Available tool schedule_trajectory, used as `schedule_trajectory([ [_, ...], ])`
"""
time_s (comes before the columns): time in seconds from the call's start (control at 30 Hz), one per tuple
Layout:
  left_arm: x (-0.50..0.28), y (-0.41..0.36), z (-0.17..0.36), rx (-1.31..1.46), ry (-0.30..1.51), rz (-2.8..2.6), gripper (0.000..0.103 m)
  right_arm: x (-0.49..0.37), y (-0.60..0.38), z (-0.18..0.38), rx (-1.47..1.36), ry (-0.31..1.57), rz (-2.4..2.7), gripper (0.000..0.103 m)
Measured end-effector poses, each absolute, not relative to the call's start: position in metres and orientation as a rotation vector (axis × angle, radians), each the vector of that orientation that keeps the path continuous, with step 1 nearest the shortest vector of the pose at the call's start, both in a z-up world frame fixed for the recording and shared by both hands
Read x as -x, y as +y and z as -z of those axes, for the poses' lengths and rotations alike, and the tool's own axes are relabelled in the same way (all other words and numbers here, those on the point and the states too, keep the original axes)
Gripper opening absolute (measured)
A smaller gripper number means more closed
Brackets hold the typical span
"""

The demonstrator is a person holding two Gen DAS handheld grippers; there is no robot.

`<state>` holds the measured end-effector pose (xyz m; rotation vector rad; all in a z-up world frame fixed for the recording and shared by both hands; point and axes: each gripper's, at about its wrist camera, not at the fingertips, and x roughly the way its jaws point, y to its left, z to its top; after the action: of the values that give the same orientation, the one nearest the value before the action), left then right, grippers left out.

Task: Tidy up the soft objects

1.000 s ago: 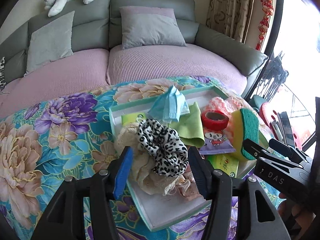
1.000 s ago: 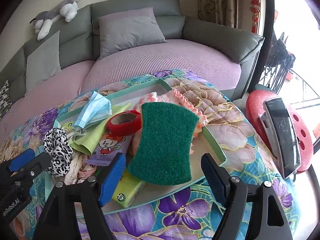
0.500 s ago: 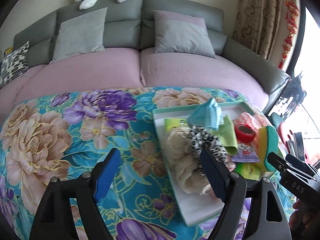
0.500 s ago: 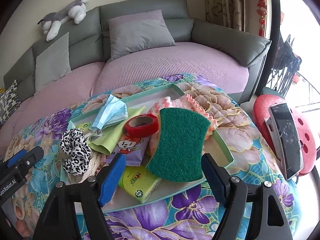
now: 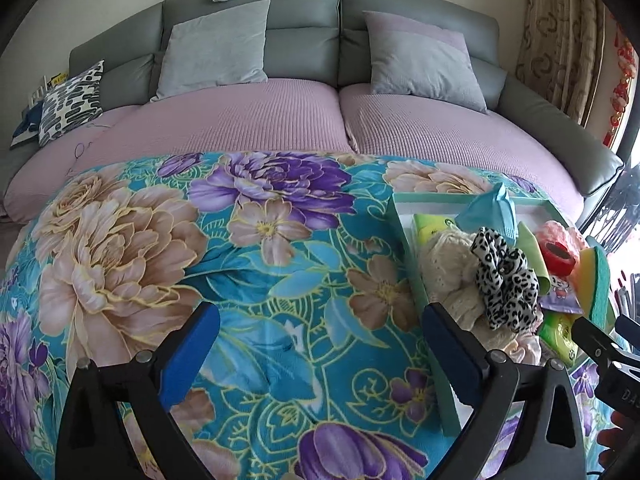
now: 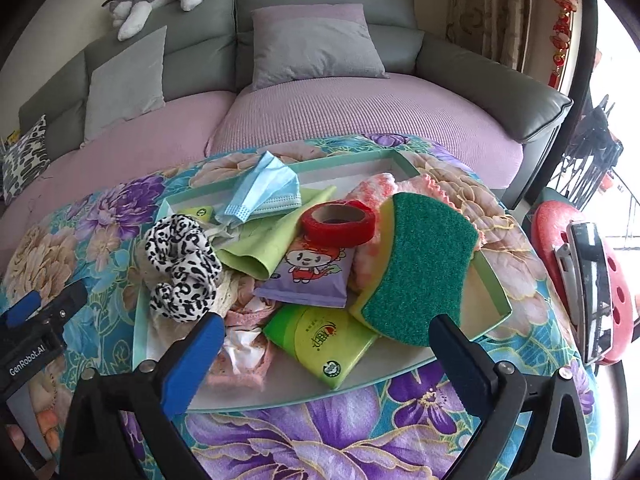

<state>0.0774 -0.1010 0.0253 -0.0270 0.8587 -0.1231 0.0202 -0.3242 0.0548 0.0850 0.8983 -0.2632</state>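
A shallow green tray (image 6: 494,286) sits on a floral cloth (image 5: 248,264) in front of a sofa (image 5: 320,120). The soft things are heaped in the tray, overlapping one another: a leopard-print scrunchie (image 6: 180,266) at the left on top of cream lace (image 5: 448,268), a blue mask (image 6: 266,192) at the back, a light green cloth (image 6: 268,244) under it, a red tape roll (image 6: 339,224) resting on a purple cartoon packet (image 6: 310,276), a green-and-yellow sponge (image 6: 420,266) leaning against pink knitwear (image 6: 380,190) at the right, and a green tissue pack (image 6: 324,344) near the front edge.

The right gripper (image 6: 326,350) hovers over the tray's front edge with its blue pads spread wide and nothing between them, aimed toward the tissue pack and sponge. The left gripper (image 5: 320,346) is also spread wide and empty. It points at bare cloth left of the tray, its right finger just beside the tray's edge.

Everything lies in one loose pile in the tray. That would suit either things gathered there for tidiness or a heap waiting to be sorted out onto the cloth; this moment cannot settle which.
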Motion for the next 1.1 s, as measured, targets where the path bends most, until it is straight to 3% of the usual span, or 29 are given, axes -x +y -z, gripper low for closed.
schedule_trajectory([
  [0.5,-0.027,-0.072,-0.023,-0.085,0.853,-0.047,0.101,0.012,-0.276,-0.061,-0.008,0.885,0.21,0.103],
  [1.1,0.001,-0.075,-0.005,-0.128,0.911,-0.035,0.101,0.036,-0.268,-0.024,-0.041,0.973,0.176,0.103],
])
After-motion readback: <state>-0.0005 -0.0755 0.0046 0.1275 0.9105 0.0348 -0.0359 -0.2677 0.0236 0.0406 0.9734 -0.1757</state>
